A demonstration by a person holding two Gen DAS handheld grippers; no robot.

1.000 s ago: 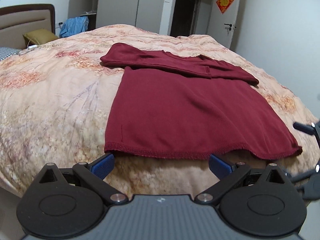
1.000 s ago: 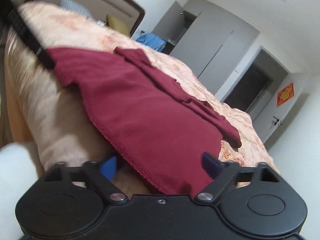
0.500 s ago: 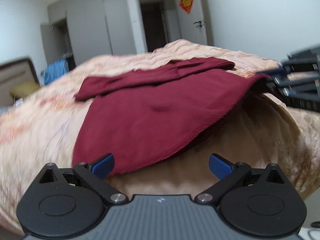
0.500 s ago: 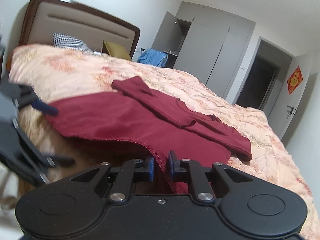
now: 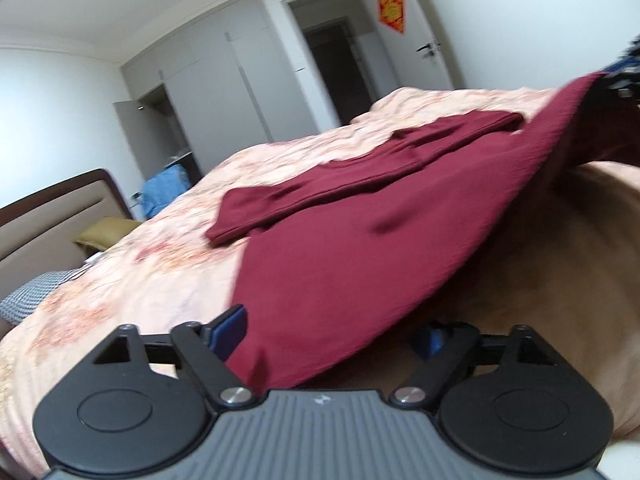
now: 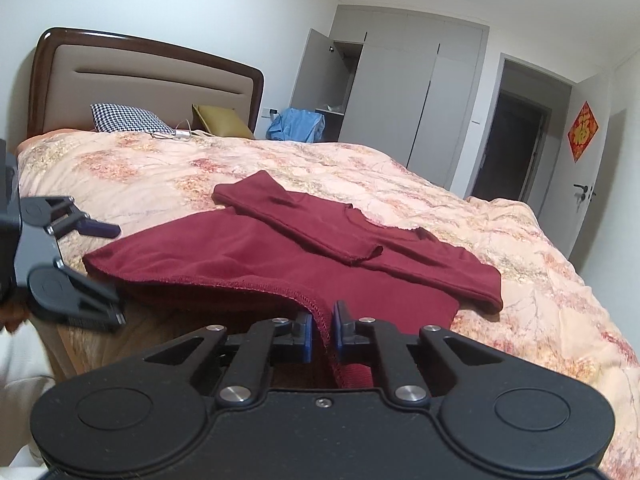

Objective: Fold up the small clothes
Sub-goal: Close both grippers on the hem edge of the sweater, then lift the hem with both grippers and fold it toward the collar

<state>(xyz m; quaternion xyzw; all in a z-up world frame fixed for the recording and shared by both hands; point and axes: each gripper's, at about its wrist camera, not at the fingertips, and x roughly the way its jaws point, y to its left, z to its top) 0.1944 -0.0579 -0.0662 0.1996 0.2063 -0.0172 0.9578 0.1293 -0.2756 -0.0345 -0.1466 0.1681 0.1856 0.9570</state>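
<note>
The dark red shirt (image 6: 280, 264) lies flat on the bed (image 6: 520, 248), sleeves folded across its top. The right gripper (image 6: 322, 332) pinches the bumpy hem at one bottom corner. The left gripper (image 5: 332, 332) is wide open around the other corner; a moment ago the cloth lay farther off. The shirt looks soft and knitted. The flowery blanket is crinkly.

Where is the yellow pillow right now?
In the right wrist view, the yellow pillow leans against the headboard at the far end of the bed, between the checkered pillow on its left and the blue clothes on its right.
</note>
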